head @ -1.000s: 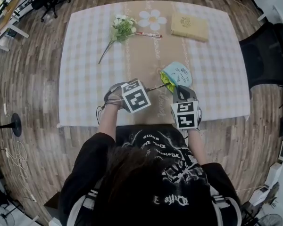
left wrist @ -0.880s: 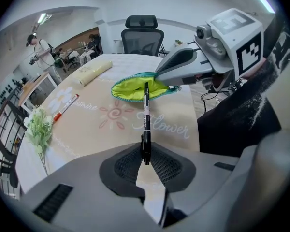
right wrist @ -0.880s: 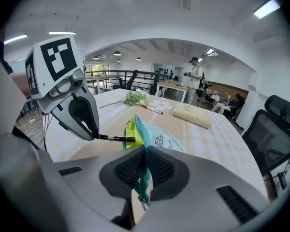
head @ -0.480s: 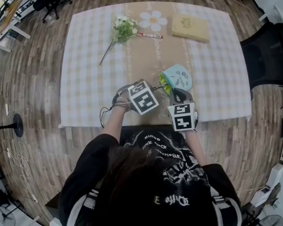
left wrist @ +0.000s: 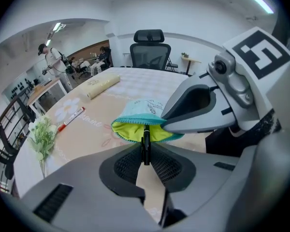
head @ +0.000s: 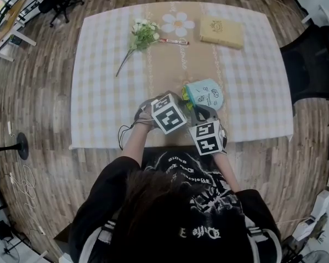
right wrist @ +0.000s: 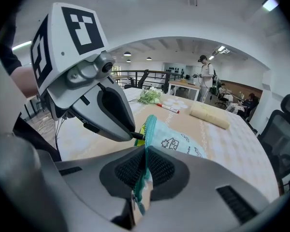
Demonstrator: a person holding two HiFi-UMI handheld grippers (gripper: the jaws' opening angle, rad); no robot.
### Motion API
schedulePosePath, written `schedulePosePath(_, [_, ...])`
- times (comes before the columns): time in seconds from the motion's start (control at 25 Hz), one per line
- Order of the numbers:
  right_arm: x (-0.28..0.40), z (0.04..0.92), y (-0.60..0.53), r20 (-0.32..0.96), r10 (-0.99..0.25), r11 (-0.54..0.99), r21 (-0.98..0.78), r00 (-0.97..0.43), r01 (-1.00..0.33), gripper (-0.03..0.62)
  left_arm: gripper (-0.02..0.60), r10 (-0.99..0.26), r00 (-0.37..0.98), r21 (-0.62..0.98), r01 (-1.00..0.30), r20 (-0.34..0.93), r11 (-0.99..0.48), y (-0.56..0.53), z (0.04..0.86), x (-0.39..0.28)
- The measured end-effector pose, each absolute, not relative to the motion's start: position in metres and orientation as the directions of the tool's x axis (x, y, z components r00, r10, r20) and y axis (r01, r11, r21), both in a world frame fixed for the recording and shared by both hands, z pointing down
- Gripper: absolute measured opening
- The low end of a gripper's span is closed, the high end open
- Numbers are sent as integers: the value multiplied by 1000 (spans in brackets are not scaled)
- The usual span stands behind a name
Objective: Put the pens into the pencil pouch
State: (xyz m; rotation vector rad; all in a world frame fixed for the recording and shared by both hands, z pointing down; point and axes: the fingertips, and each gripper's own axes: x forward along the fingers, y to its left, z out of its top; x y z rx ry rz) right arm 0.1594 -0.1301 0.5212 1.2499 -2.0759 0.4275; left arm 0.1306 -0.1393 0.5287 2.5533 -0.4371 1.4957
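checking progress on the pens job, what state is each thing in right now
pouch: open, one edge pinched and held
black pen: gripped, tip at the pouch mouth
left gripper: shut on black pen
right gripper: shut on pouch edge
red pen: lying loose beside the flowers, not in the pouch
flowers: lying flat

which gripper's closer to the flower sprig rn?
Left. The left gripper, shut on a black pen at the pouch mouth, is on the flower sprig's side; the right gripper clamps the pouch rim, farther from it.
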Motion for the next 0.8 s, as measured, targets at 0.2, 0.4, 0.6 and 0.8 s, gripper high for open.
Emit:
schedulePosePath(0.2, [161,530,-137,670,-640,514,9,-376,-858,23,74,-140,540,58,-333,830,-941,-149,535,146])
schedulePosePath(0.4, [111,530,-132,652,-608,578,-28,-453,-816,21,64,-99,645,190,-363,758,-912,-155,532,115])
schedulePosePath(0.6, [108,519,-134,631,-613,581,-48,-476,-812,21,64,-100,674,244,-396,732,-885,-160,527,117])
schedulePosePath(0.8, [130,508,-140,615,-644,535,-63,-455,-843,21,103,-111,718,289,-411,688,-864,-163,518,126])
